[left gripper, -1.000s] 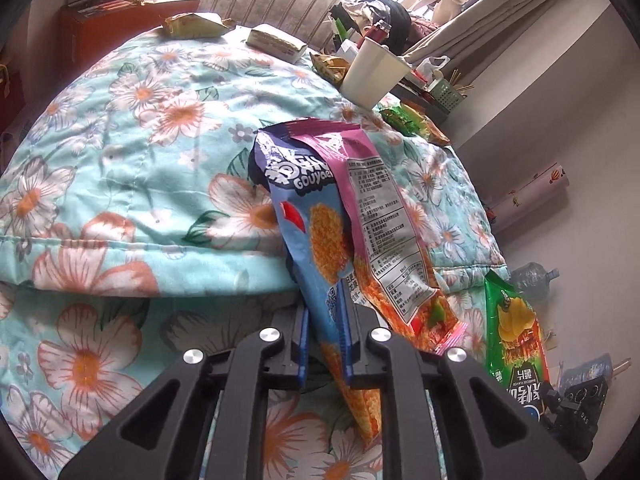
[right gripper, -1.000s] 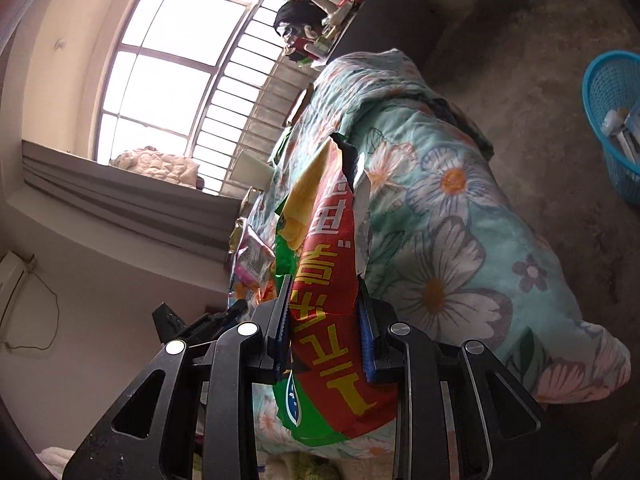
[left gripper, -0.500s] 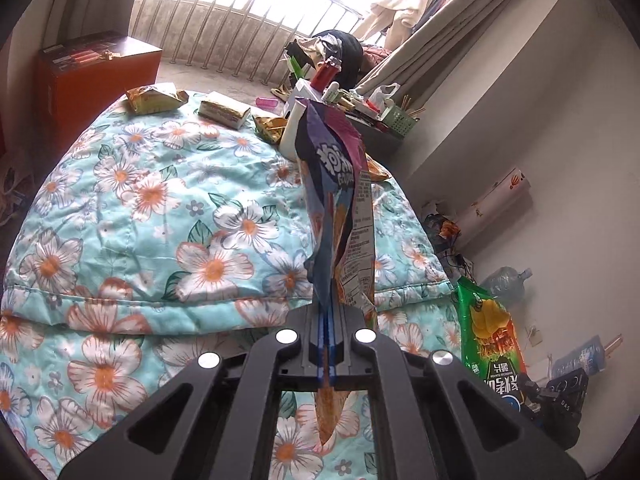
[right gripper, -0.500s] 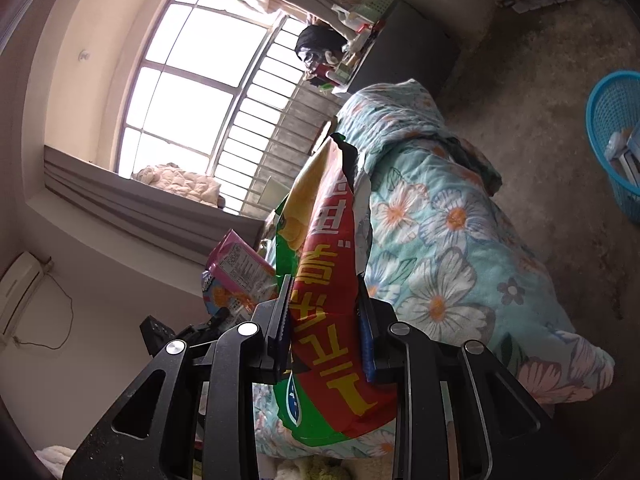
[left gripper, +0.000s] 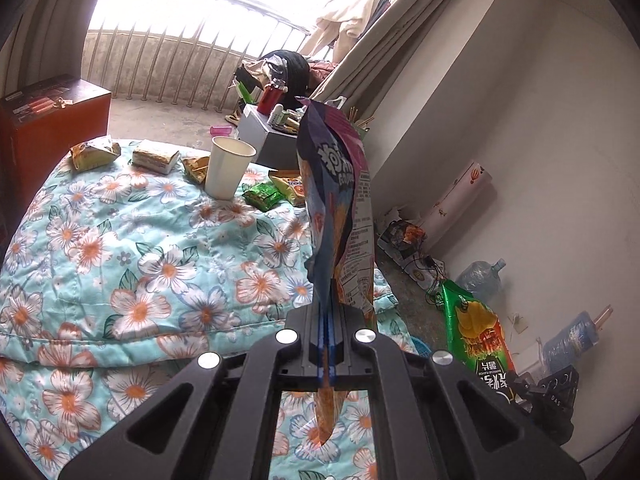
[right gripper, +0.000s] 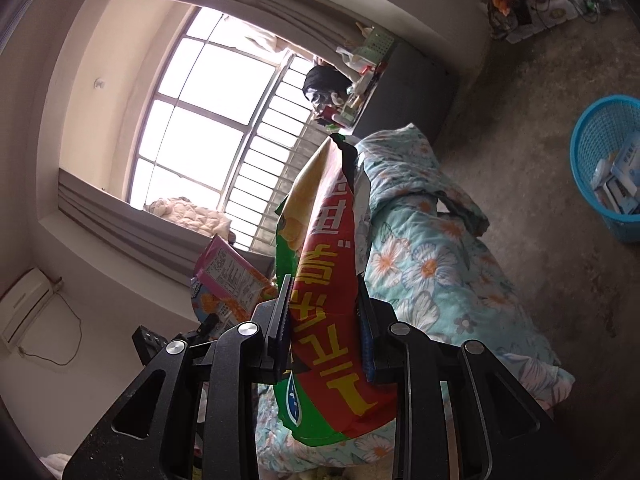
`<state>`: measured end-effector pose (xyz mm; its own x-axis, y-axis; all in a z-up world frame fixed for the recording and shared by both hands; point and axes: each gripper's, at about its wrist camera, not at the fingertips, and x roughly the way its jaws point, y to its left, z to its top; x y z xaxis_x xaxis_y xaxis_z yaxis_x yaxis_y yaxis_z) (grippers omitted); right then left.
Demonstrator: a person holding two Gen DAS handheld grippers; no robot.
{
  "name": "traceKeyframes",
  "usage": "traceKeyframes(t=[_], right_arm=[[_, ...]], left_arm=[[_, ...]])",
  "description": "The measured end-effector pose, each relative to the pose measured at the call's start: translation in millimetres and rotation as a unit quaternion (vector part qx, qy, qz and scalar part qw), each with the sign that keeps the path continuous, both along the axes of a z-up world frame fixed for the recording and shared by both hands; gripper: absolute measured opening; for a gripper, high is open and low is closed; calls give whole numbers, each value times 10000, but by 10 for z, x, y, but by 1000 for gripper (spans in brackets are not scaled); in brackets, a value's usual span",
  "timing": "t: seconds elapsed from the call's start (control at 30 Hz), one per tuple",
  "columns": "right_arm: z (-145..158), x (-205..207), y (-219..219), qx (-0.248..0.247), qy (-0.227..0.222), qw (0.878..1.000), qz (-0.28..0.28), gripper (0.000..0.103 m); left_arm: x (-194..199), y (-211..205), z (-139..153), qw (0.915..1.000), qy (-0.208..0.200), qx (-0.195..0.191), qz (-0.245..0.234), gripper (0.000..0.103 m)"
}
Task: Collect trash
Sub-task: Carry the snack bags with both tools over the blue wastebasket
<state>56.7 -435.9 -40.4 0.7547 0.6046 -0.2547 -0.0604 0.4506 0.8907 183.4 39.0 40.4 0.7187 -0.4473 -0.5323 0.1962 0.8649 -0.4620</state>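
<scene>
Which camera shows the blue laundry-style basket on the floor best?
The right wrist view: the blue basket stands on the bare floor at the right edge, with boxes and papers inside. The left wrist view shows only a sliver of blue rim past the quilt's edge.

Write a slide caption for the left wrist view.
Left tongs shut on a snack bag above the floral quilt.

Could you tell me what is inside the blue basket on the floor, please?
The blue basket holds several light-coloured boxes or packets; its wall and the frame edge hide whatever lies deeper.
</scene>
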Motion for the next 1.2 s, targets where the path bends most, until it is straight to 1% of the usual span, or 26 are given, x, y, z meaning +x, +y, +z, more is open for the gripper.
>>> traceKeyframes(t=[0.17, 0.3, 0.43, 0.6, 0.67, 0.77, 0.87, 0.97, 1.0, 1.1, 1.17, 1.2], right_arm=[[37, -158, -359, 39, -114, 9985, -537, 26], [27, -350, -735, 30, -104, 9925, -1215, 26], [-52, -590, -1154, 91, 2, 9790, -2035, 26], [-275, -727, -1498, -32, 549, 9520, -3010, 26], [-423, -725, -1586, 5, 815, 9389, -3344, 26], [-756, -639, -1728, 235, 1159, 9240, -3636, 26], [-1138, -389, -1873, 538, 1532, 9156, -3678, 26], [-1486, -65, -1988, 588, 1819, 9129, -3607, 26], [-1611, 63, -2023, 624, 1902, 9137, -3536, 26], [-1938, 382, -2128, 496, 2189, 9109, -3462, 26], [-2136, 525, -2192, 393, 2422, 9035, -3514, 28], [-2272, 594, -2231, 385, 2561, 8996, -3516, 30]], left_arm=[[157, -488, 75, 9987, -149, 82, -481, 1], [369, -1026, 67, 9950, -202, 141, -968, 1], [581, -1684, -20, 9884, -202, 285, -1477, 1], [833, -2423, -217, 9788, -160, 476, -1986, 1], [943, -2681, -327, 9752, -51, 573, -2136, 1], [1081, -2952, -509, 9704, 165, 621, -2329, 1], [1164, -3121, -656, 9667, 328, 636, -2458, 1], [1245, -3229, -790, 9637, 481, 695, -2531, 1], [1266, -3262, -831, 9626, 538, 718, -2557, 1], [1331, -3333, -952, 9590, 643, 826, -2634, 1], [1369, -3412, -1034, 9558, 694, 963, -2691, 1], [1394, -3481, -1079, 9528, 756, 1039, -2751, 1]])
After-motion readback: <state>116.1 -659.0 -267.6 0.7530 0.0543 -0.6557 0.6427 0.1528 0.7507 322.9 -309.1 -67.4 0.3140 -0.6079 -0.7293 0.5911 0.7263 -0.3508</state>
